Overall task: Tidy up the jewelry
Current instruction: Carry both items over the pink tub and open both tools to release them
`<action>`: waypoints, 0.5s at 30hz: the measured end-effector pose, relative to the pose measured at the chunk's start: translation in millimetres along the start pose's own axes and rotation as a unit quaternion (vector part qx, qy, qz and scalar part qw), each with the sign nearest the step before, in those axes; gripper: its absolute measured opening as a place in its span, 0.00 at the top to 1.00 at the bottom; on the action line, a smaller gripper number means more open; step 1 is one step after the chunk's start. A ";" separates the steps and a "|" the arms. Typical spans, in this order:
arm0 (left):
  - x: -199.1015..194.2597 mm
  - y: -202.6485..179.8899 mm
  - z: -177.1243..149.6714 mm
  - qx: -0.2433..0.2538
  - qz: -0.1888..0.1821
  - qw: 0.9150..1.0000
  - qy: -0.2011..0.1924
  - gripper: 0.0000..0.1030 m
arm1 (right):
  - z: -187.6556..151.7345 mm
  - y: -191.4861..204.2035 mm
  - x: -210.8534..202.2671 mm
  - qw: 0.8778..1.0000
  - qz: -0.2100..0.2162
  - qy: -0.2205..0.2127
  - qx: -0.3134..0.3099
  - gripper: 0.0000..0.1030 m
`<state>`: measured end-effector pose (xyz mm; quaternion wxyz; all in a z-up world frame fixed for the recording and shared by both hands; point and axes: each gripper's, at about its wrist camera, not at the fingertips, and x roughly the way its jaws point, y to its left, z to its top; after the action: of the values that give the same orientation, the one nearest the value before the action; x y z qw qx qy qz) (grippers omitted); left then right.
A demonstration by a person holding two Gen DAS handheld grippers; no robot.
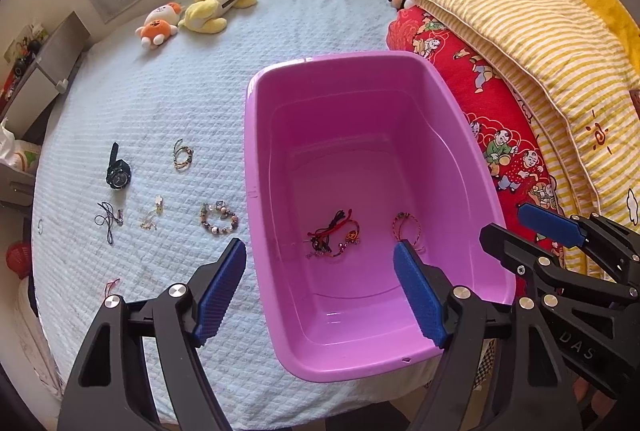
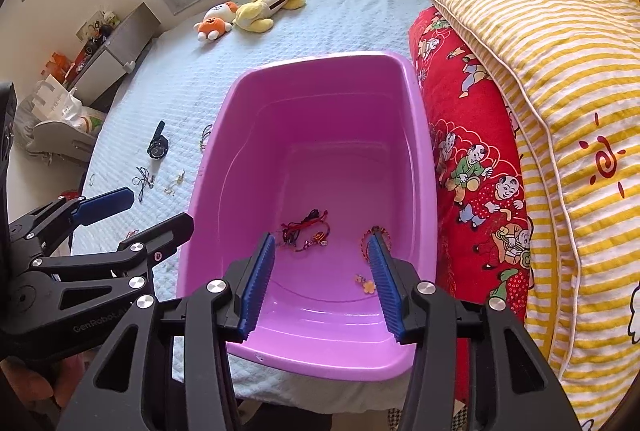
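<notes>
Both your left gripper (image 1: pixel 320 291) and right gripper (image 2: pixel 322 281) hang wide and empty over the pink bin (image 1: pixel 256 159). Reach left for the beaded bracelet (image 1: pixel 219 218) on the bed (image 1: pixel 160 91), pinching one strand squarely.

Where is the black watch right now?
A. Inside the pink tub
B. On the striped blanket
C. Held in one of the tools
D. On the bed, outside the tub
D: the black watch lies on the light blue bed cover, to the left of the pink tub, and neither tool is touching it.
</notes>
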<state>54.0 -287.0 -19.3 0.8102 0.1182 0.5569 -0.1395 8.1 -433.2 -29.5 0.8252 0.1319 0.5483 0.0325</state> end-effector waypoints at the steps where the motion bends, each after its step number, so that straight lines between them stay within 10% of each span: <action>1: -2.1 0.5 -0.7 0.000 0.000 1.000 0.001 0.27 | -0.9 0.8 -2.6 1.000 0.002 0.000 0.001 0.54; 15: -22.6 44.4 -27.4 -0.032 0.007 0.999 0.000 0.25 | -24.9 32.8 -18.0 1.000 0.016 0.009 -0.011 0.47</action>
<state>38.4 -233.9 -6.2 0.8142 0.0963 0.5605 -0.1164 -18.8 -400.6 -14.1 0.8210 0.1316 0.5530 0.0530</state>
